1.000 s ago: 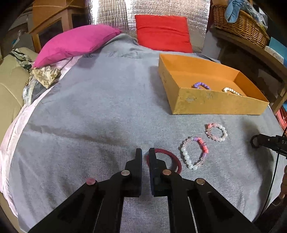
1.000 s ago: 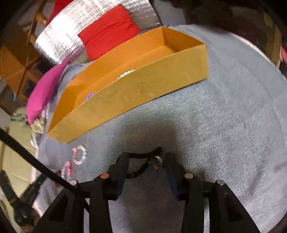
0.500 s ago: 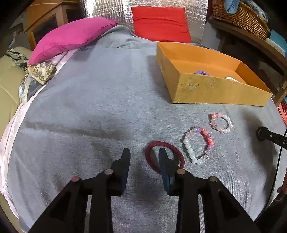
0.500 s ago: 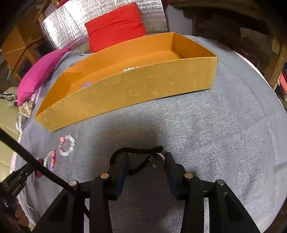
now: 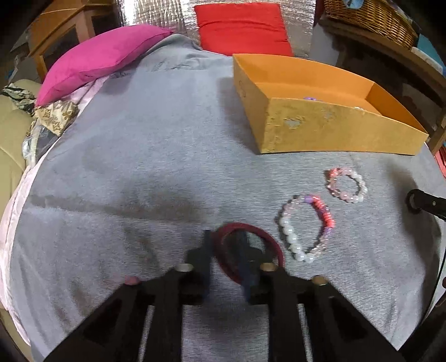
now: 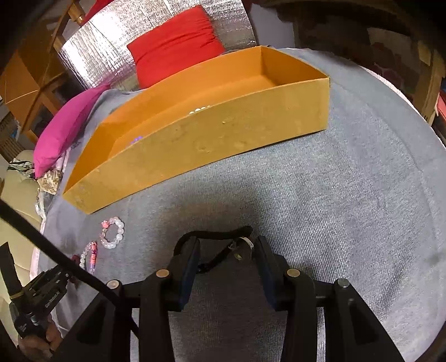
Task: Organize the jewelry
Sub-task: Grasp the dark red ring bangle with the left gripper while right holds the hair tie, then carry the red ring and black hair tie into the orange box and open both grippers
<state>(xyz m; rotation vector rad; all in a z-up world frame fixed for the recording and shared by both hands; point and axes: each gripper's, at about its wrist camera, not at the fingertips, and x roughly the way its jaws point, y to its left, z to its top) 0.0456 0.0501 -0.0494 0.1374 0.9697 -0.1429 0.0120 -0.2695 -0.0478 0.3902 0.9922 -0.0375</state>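
Note:
On the grey cloth my left gripper [image 5: 224, 236] is open, its fingers straddling the left rim of a dark red bangle [image 5: 267, 236]; the right finger stands inside the ring. A white, purple and red bead bracelet [image 5: 306, 225] and a smaller pink and white one [image 5: 345, 185] lie to its right. My right gripper [image 6: 227, 245] is open around a black cord bracelet [image 6: 214, 235] with a small metal charm [image 6: 242, 247], lying on the cloth. The orange box [image 5: 334, 131] [image 6: 211, 136] behind holds purple and white bead pieces.
A magenta pillow [image 5: 100, 58] and a red pillow [image 5: 242, 25] lie at the far end before a silver foil panel. A wicker basket [image 5: 368, 16] sits on a shelf at the back right. Cloth edges drop off on the left.
My left gripper opened from nearly shut, then moved down and narrowed around the red bangle's rim. The right gripper stayed open over the black cord while its view swung slightly.

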